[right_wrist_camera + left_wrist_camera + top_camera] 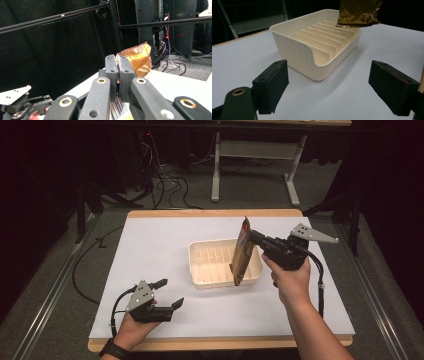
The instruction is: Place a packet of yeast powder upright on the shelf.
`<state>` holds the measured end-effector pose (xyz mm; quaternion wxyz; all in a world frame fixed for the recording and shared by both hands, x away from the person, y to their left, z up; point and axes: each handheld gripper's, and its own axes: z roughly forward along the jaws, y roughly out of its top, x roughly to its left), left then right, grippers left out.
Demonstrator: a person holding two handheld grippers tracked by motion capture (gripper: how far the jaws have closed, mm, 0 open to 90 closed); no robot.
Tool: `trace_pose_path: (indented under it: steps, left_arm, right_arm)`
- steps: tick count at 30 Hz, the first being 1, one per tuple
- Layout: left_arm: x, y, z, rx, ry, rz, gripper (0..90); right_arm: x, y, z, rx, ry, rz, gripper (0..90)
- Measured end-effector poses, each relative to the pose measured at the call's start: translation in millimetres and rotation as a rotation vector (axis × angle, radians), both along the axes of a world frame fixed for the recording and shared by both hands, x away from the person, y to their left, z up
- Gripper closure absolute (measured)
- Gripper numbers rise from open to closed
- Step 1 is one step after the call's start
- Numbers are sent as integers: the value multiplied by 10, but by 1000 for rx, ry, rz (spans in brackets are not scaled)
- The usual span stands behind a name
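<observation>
A cream plastic rack tray with upright dividers sits near the middle of the white table; its curved corner is close in the left gripper view. A shiny brown-gold foil packet hangs upright over the tray's right end, its lower edge just above the dividers. My right gripper is shut on the packet's upper edge, the two jaws pressed together on the foil. My left gripper rests near the table's front left, open, with nothing between its pads.
The white mat lies on a wood-edged table. A cable trails from the right gripper. Beyond the far edge stand a metal frame and loose cables on the floor. Dark curtains surround the table.
</observation>
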<state>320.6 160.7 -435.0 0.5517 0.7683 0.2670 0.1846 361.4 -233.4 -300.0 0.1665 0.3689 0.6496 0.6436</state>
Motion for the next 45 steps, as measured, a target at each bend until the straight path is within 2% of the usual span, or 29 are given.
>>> trace_pose_path:
  steps: [9, 25, 38, 45]
  left_arm:
    - [-2, -15, -3, 1, 2, -4, 167]
    - [-5, -20, -4, -5, 5, -8, 168]
    - [-15, 4, 7, -15, 2, -4, 167]
    - [-14, 10, 10, -17, 5, -5, 168]
  right_arm:
    - [104, 124, -3, 1, -9, -4, 890]
    - [300, 389, -63, 5, 7, 3, 890]
    - [426, 587, -113, -12, 15, 4, 890]
    - [496, 632, -127, -21, 16, -8, 890]
